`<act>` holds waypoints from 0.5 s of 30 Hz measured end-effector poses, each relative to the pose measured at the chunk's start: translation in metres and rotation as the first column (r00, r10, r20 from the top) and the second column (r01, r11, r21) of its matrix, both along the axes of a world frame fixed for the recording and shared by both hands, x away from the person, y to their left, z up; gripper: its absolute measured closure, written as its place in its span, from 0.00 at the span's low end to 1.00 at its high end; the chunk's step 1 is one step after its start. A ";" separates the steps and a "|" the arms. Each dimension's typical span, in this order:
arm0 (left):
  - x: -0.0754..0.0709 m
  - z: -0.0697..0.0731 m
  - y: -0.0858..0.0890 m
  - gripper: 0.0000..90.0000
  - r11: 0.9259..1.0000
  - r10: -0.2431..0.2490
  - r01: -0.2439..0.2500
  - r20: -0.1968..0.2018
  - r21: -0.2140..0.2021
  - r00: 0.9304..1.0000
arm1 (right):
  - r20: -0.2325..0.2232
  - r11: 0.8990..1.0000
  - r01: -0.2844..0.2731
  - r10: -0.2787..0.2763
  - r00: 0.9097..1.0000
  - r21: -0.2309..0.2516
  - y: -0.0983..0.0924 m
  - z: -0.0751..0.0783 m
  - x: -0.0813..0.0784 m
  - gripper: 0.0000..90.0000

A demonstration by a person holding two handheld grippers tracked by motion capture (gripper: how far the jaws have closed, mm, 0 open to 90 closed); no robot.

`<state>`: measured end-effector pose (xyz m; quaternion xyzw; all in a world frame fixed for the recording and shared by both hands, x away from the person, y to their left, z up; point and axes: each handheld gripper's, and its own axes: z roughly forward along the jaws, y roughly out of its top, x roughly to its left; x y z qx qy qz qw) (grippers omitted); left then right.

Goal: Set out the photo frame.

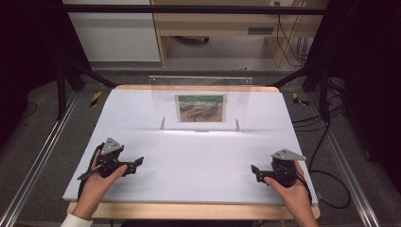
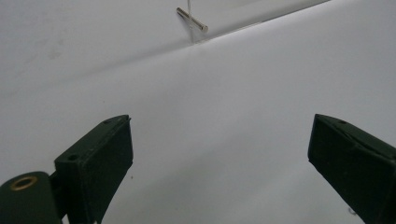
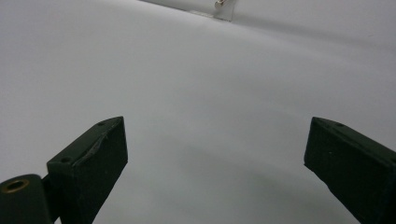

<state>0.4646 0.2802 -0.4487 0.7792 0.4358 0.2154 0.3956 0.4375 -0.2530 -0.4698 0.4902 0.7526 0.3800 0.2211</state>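
Observation:
A clear acrylic frame [image 1: 200,101] stands upright at the back middle of the white table [image 1: 189,156], holding a small picture of boats [image 1: 200,108]. Its metal standoff pin [image 2: 192,19] shows at the top of the left gripper view, and its foot [image 3: 223,10] at the top of the right gripper view. My left gripper [image 1: 137,163] rests near the front left, held by a hand, jaws wide apart over bare white surface [image 2: 219,140]. My right gripper [image 1: 255,171] rests at the front right, likewise open with nothing between its fingers [image 3: 215,154].
The table's wooden edge [image 1: 189,211] runs along the front. Black frame bars and metal rails [image 1: 38,156] flank both sides. Cables [image 1: 326,189] trail on the floor at right. A wooden desk [image 1: 222,28] stands behind the table.

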 end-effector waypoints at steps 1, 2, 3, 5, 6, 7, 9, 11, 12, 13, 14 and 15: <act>0.000 0.000 0.000 0.07 1.000 0.000 0.000 -0.001 0.001 1.000 | -0.009 1.000 -0.003 0.003 1.000 0.000 0.001 -0.001 -0.001 0.07; 0.000 0.000 0.000 0.07 1.000 -0.001 0.001 -0.001 0.001 1.000 | -0.007 1.000 -0.003 0.003 1.000 -0.010 0.001 -0.002 -0.001 0.07; 0.000 0.000 0.000 0.07 1.000 -0.001 0.001 -0.001 0.001 1.000 | -0.011 1.000 -0.006 0.006 1.000 -0.010 0.002 -0.002 -0.002 0.07; 0.000 0.000 0.000 0.07 1.000 -0.001 0.001 -0.001 0.002 1.000 | -0.019 1.000 -0.010 0.010 1.000 -0.008 0.003 -0.004 -0.003 0.07; 0.000 0.000 0.000 0.07 1.000 -0.001 0.001 -0.002 0.003 1.000 | -0.015 1.000 -0.018 0.018 1.000 -0.020 0.003 -0.005 -0.004 0.07; 0.000 0.000 0.000 0.07 1.000 -0.002 0.002 -0.001 0.002 1.000 | -0.021 0.999 -0.023 0.022 1.000 -0.027 0.003 -0.006 -0.005 0.07; 0.000 0.000 0.000 0.07 1.000 -0.002 0.002 -0.001 0.003 1.000 | -0.019 0.998 -0.040 0.040 0.999 -0.038 0.004 -0.009 -0.007 0.07; 0.000 0.000 0.000 0.07 1.000 -0.002 0.002 -0.001 0.004 1.000 | -0.028 0.998 -0.047 0.046 0.999 -0.043 0.004 -0.010 -0.010 0.07; 0.000 0.000 0.000 0.07 1.000 -0.002 0.002 -0.001 0.005 1.000 | -0.026 0.997 -0.051 0.049 0.998 -0.054 0.004 -0.010 -0.011 0.07; 0.000 0.000 0.001 0.07 1.000 -0.002 0.002 -0.002 0.007 1.000 | -0.021 0.997 -0.054 0.052 0.998 -0.060 0.004 -0.011 -0.011 0.07; 0.000 0.000 0.001 0.07 1.000 -0.002 0.002 -0.001 0.006 1.000 | -0.020 0.996 -0.058 0.057 0.998 -0.064 0.003 -0.012 -0.012 0.07; 0.000 0.000 0.001 0.07 1.000 -0.002 0.002 -0.002 0.007 1.000 | -0.019 0.997 -0.054 0.053 0.998 -0.060 0.002 -0.012 -0.012 0.07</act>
